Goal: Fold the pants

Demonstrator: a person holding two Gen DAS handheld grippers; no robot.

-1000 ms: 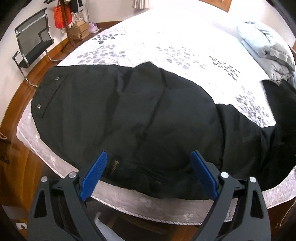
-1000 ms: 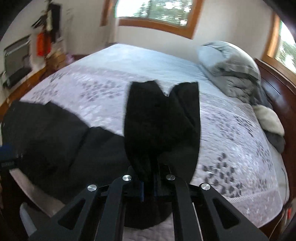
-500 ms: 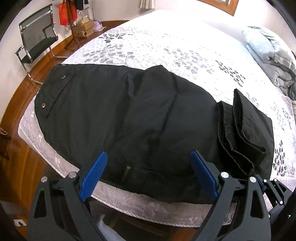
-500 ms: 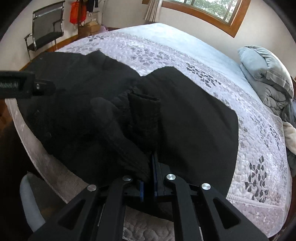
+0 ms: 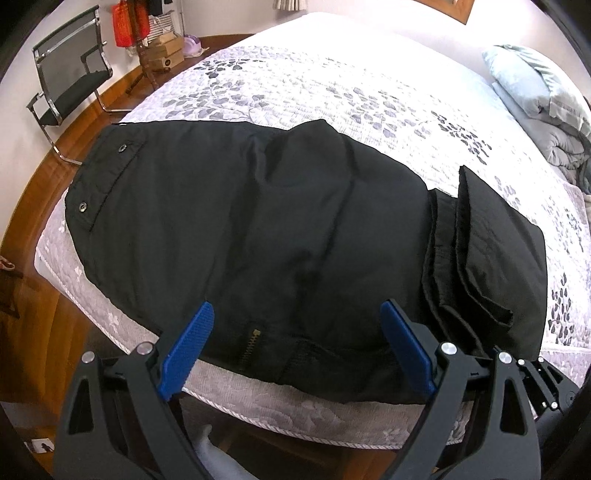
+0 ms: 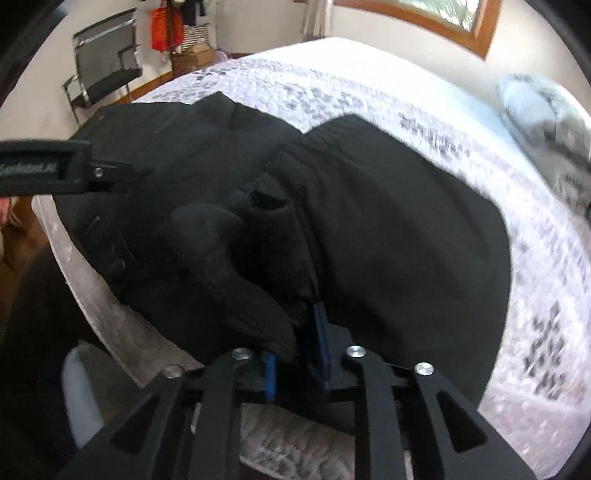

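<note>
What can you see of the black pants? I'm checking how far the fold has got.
The black pants lie flat near the edge of the bed, in matte woven-looking cloth. The waistband with two metal snaps sits at the left, a brass zipper near the front edge. The leg ends are folded over in a stack on the right. The right gripper is pinching that folded cloth; the left gripper hovers open above the zipper.

Floral quilted bed (image 5: 369,96), black mesh chair (image 5: 70,74), grey pillow (image 5: 532,85), red bag (image 5: 129,22), wooden floor (image 5: 37,206)
</note>
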